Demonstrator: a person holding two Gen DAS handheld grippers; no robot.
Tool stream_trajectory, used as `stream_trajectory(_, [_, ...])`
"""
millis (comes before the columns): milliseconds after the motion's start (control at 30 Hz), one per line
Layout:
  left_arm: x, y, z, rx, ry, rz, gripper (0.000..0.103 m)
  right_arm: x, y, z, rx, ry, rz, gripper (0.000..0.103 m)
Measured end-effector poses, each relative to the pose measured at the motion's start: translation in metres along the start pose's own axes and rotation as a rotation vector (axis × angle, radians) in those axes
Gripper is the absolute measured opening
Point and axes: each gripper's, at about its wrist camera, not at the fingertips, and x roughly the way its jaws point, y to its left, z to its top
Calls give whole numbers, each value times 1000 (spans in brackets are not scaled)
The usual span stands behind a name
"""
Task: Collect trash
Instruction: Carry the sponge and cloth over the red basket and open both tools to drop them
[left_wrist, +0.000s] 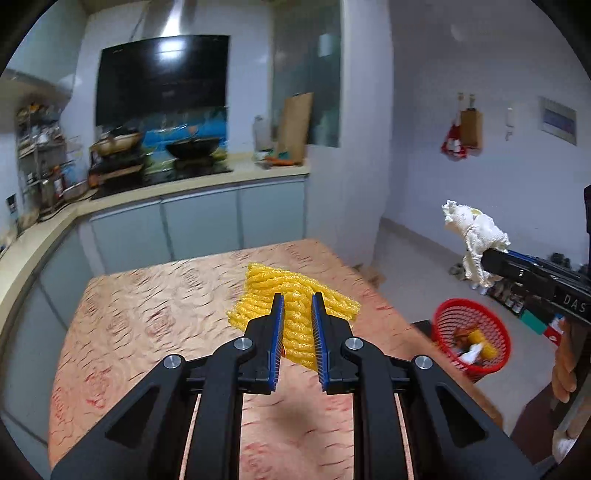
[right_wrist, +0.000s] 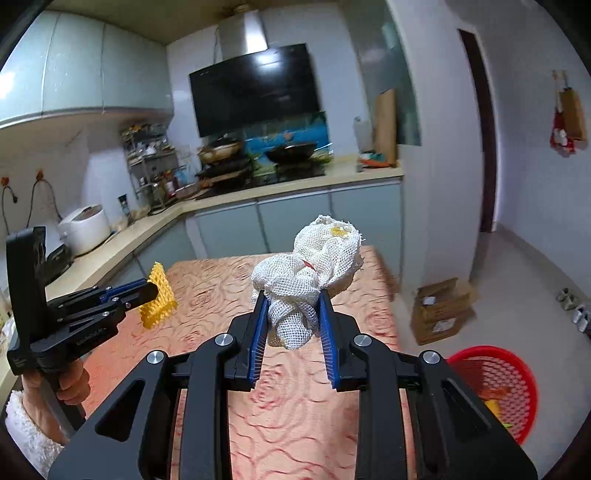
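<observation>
Right now both pieces of trash are off the table (right_wrist: 295, 424) and in the air. The left gripper (left_wrist: 297, 317) has its fingers closed on a yellow foam net (left_wrist: 291, 295), and the right gripper (right_wrist: 293, 314) has its fingers clamped around a bundle of white mesh (right_wrist: 306, 273).

The red basket (right_wrist: 506, 384) stands low on the floor just beyond the table's right edge, already holding some scraps. It looks like the place both pieces should end up.

The main risk, as I judge it, is a drop short of the basket. The yellow net is light and springy, pinched only along a narrow strip, so a quick swing could let it slide out onto the table or floor. The white bundle is bulky and loosely knotted, with most of its mass ahead of the fingers; it could sag, unravel, or catch on the basket rim instead of falling in. Releasing from high up could also send either piece past the basket's small opening.

The left gripper has farther to go and must cross toward the right one, so the two could bump over the table corner. Cardboard boxes (right_wrist: 441, 310) sit on the floor near the basket. The kitchen counter (left_wrist: 155, 192) with its pans stands well apart behind the table.
</observation>
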Motion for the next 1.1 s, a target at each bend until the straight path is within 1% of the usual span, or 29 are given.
stream_trajectory(167, [16, -53, 10, 48, -11, -94, 14, -27, -43, -1, 17, -22, -100, 26])
stream_trajectory(267, [31, -89, 14, 84, -4, -169, 15, -38, -68, -7, 24, -22, -163, 26])
stream_trajectory(367, [46, -120, 14, 112, 10, -231, 15, -47, -95, -15, 42, -8, -224, 26])
stream_trajectory(467, [65, -156, 15, 129, 32, -305, 14, -50, -115, -24, 64, 9, -262, 26])
stream_trajectory(600, [88, -191, 11, 150, 65, -363, 15, -49, -139, -40, 85, 51, -305, 26])
stream_trajectory(767, [121, -219, 2, 151, 130, -426, 15, -53, -164, -60, 112, 89, -340, 26])
stream_trajectory(833, [135, -225, -5, 153, 163, -439, 15, -52, -172, -66, 121, 106, -346, 26])
stream_trajectory(967, [162, -233, -16, 157, 217, -458, 15, -39, -185, -78, 130, 167, -339, 26])
stream_trajectory(1100, [192, -235, -28, 124, 284, -487, 16, -21, -193, -93, 135, 230, -323, 26])
